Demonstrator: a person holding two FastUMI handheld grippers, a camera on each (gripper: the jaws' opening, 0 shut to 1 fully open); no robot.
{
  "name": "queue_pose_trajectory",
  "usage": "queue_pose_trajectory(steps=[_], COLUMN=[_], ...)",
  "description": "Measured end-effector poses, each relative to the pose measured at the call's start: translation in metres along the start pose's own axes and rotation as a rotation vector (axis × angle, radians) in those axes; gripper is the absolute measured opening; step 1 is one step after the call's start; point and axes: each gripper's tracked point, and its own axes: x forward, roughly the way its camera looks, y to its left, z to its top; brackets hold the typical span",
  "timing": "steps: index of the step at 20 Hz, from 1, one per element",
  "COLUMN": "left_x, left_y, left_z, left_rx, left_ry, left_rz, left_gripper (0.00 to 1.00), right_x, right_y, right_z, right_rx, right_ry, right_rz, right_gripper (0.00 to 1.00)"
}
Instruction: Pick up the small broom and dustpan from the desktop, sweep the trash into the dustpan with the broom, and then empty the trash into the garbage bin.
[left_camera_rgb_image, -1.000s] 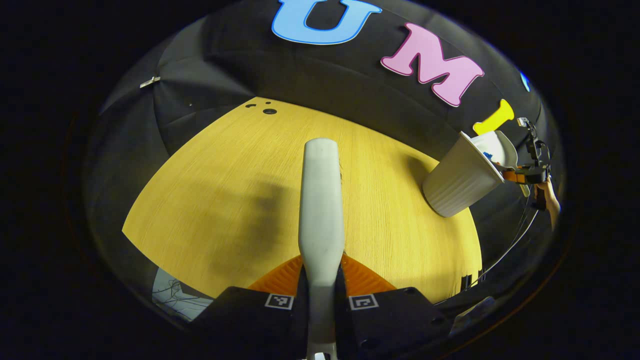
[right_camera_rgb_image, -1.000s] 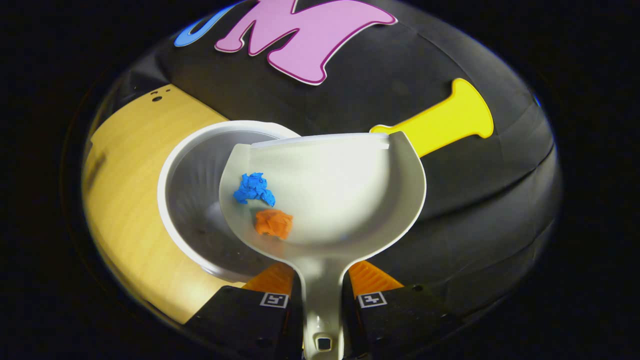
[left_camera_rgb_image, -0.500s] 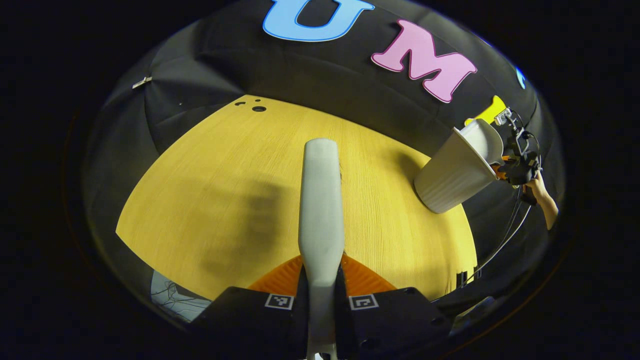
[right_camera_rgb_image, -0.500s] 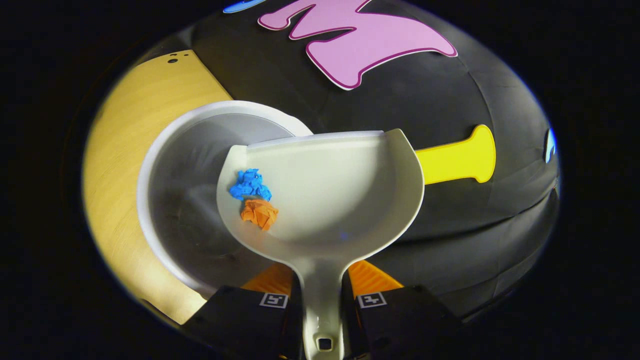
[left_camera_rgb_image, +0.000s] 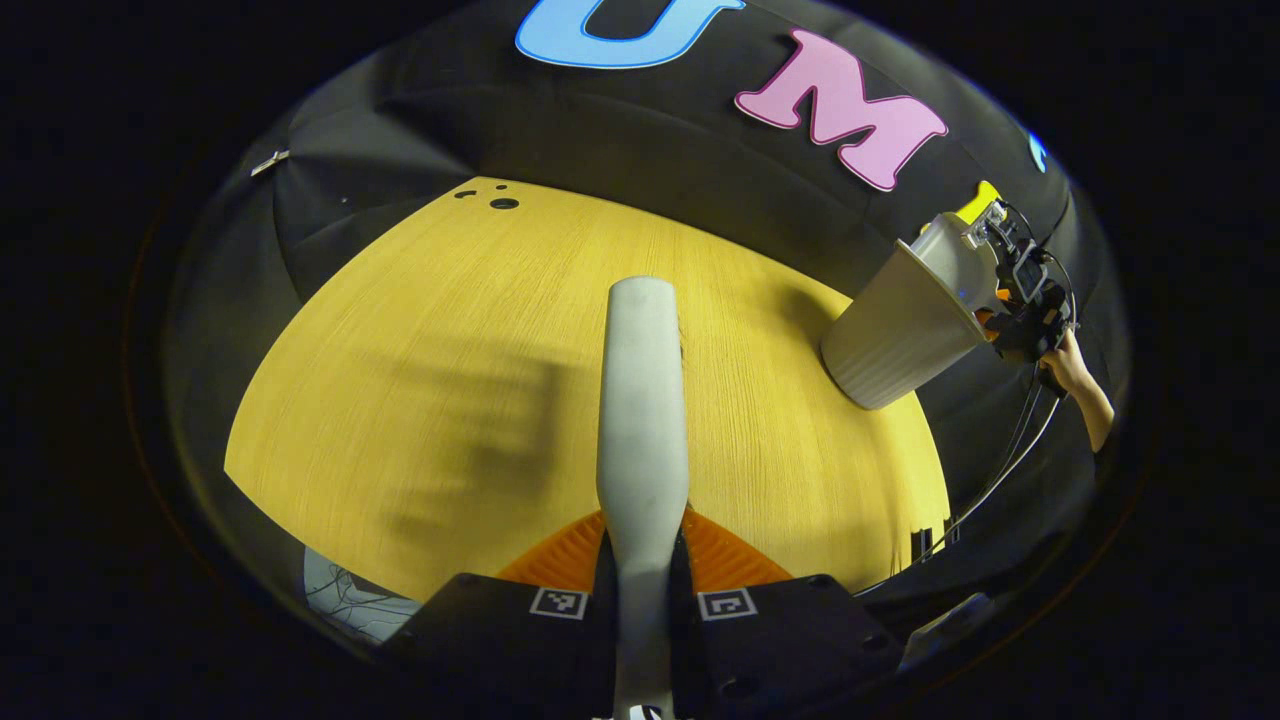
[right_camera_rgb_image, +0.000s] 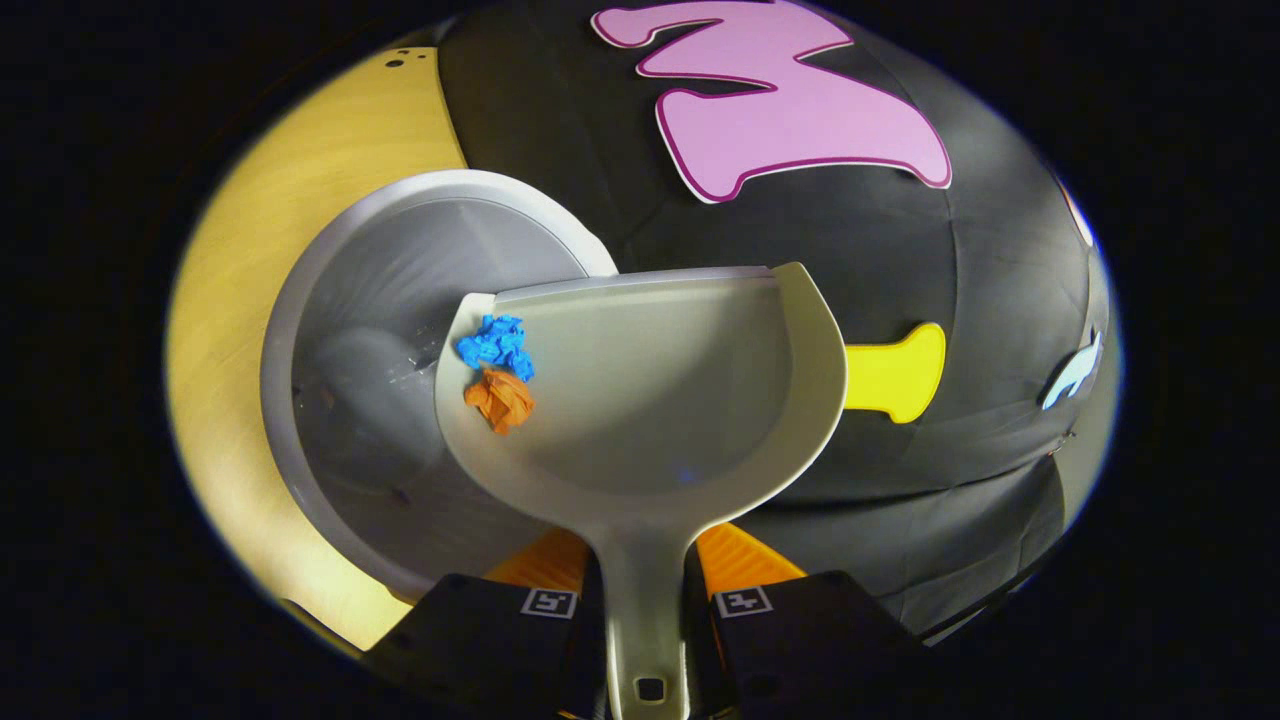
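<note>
Two fingers of the right gripper (right_camera_rgb_image: 645, 600) are closed on the handle of the white dustpan (right_camera_rgb_image: 650, 400), which is held over the open mouth of the white garbage bin (right_camera_rgb_image: 350, 300). Inside the pan, against its left wall and close to the front lip, lie a blue paper ball (right_camera_rgb_image: 495, 345) and an orange paper ball (right_camera_rgb_image: 500, 398), touching each other (both are still in the pan, not in the bin). The bin stands on the yellow wooden desktop (right_camera_rgb_image: 230, 300), near its edge by the black cloth wall. The left gripper (left_camera_rgb_image: 642, 600) is also closed, clamping the pale handle of the small broom (left_camera_rgb_image: 642, 400), which points forward above the desktop, well apart from the bin; far to the right a hand (left_camera_rgb_image: 1070, 365) holds the other gripper at the bin's rim.
</note>
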Motion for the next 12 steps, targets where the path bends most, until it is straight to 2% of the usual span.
queue_pose_trajectory(steps=[1,2,3,7,8,9,11,12], left_x=[0.001,0.002,0.004,0.008,0.008,0.008,0.007,0.006], left_y=[-0.001,-0.002,-0.005,-0.015,-0.016,-0.019,-0.02,-0.02], left_z=[0.001,0.003,0.005,0.004,0.002,0.0,-0.002,-0.002], left_rx=[0.007,0.014,0.019,0.036,0.042,0.046,0.053,0.058], left_ry=[0.0,-0.001,0.0,0.01,0.016,0.022,0.03,0.032], left_rz=[-0.003,-0.006,-0.011,-0.032,-0.037,-0.043,-0.051,-0.053], left_gripper=[0.26,0.26,0.26,0.26,0.26,0.26,0.26,0.24], right_x=[-0.003,-0.005,-0.008,-0.016,-0.016,-0.017,-0.019,-0.018], right_y=[-0.002,-0.004,-0.005,-0.003,-0.003,-0.004,-0.006,-0.005], right_z=[0.0,-0.002,-0.002,-0.002,-0.001,0.0,0.004,0.002], right_rx=[-0.025,-0.051,-0.073,-0.153,-0.174,-0.196,-0.213,-0.206], right_ry=[-0.001,-0.002,-0.006,0.013,0.016,0.018,0.009,0.018], right_rz=[-0.02,-0.039,-0.057,-0.087,-0.104,-0.116,-0.116,-0.105], right_gripper=[0.31,0.39,0.35,0.35,0.39,0.35,0.35,0.39])
